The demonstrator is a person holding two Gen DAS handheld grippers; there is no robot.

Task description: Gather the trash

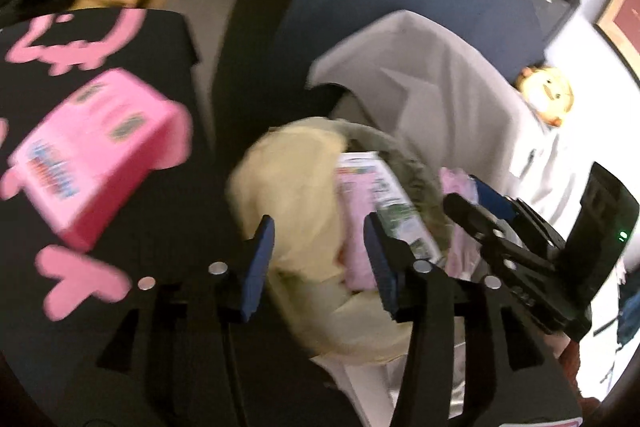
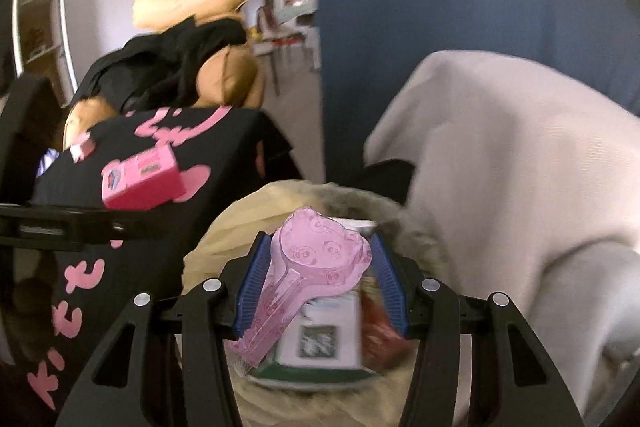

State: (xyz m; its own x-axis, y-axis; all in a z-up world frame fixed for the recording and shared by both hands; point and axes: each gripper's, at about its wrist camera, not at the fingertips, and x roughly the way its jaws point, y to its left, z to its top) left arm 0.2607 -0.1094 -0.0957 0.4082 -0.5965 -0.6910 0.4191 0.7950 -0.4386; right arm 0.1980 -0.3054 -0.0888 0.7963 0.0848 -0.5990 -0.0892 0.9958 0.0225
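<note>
A cream-lined trash bag (image 1: 288, 183) stands open below both grippers, with a white-and-green carton (image 1: 394, 211) and pink wrappers inside. My left gripper (image 1: 320, 263) is open and empty just above the bag's mouth. My right gripper (image 2: 318, 279) is open, with a pink panda-print plastic pack (image 2: 316, 259) lying loose between its fingers, over the bag (image 2: 224, 251) and a white-and-green carton (image 2: 320, 343). The right gripper also shows in the left wrist view (image 1: 472, 215), holding pink plastic. A pink box (image 1: 96, 155) lies on the black cloth with pink lettering (image 1: 168, 39); it also shows in the right wrist view (image 2: 140, 179).
A pale grey cloth-covered seat (image 2: 500, 163) stands right of the bag. Tan cushions and a dark garment (image 2: 188, 67) lie beyond the black cloth. A blue wall (image 2: 440, 7) is behind. A yellow plush toy (image 1: 546, 93) sits at far right.
</note>
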